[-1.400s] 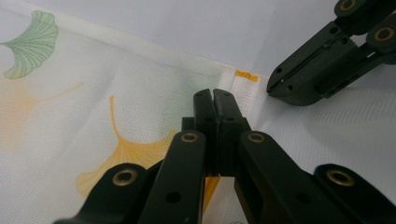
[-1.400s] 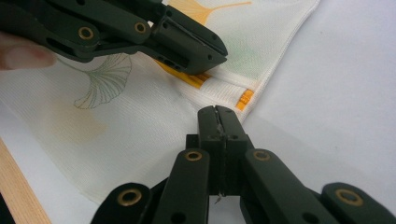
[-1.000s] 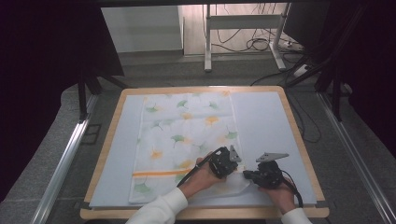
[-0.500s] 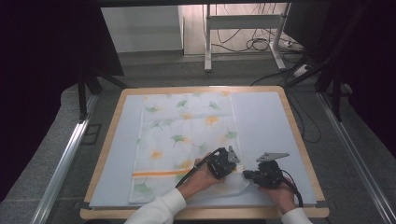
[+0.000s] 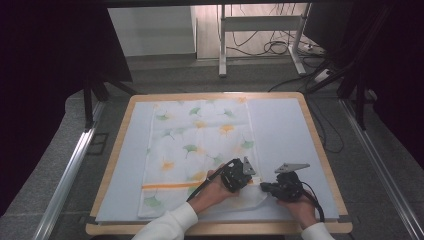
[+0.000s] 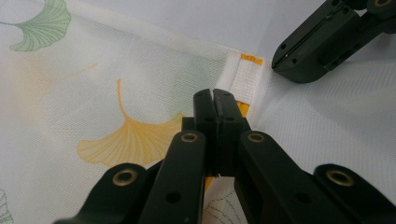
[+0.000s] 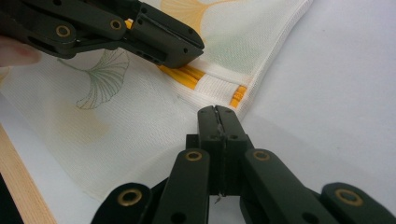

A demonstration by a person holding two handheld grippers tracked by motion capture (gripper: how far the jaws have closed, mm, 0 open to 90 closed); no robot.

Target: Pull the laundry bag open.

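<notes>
A white cloth point(image 5: 200, 145) printed with green and yellow ginkgo leaves lies flat on the pale mat point(image 5: 282, 130). An orange stripe point(image 5: 170, 185) crosses its near end. My left gripper point(image 5: 248, 181) rests on the cloth's near right corner, jaws shut, tips point(image 6: 215, 95) just short of the white hem point(image 6: 243, 79). My right gripper point(image 5: 263, 187) faces it from the right, also shut, tips point(image 7: 217, 112) touching the cloth's edge by the orange stripe point(image 7: 182, 74). No cloth shows between either pair of jaws. The near right corner looks pulled askew.
The mat sits on a table with a wooden rim point(image 5: 320, 145). Bare mat lies to the right of the cloth. Metal rails point(image 5: 70, 170) run along both sides, and cables point(image 5: 272, 47) lie on the floor beyond the table.
</notes>
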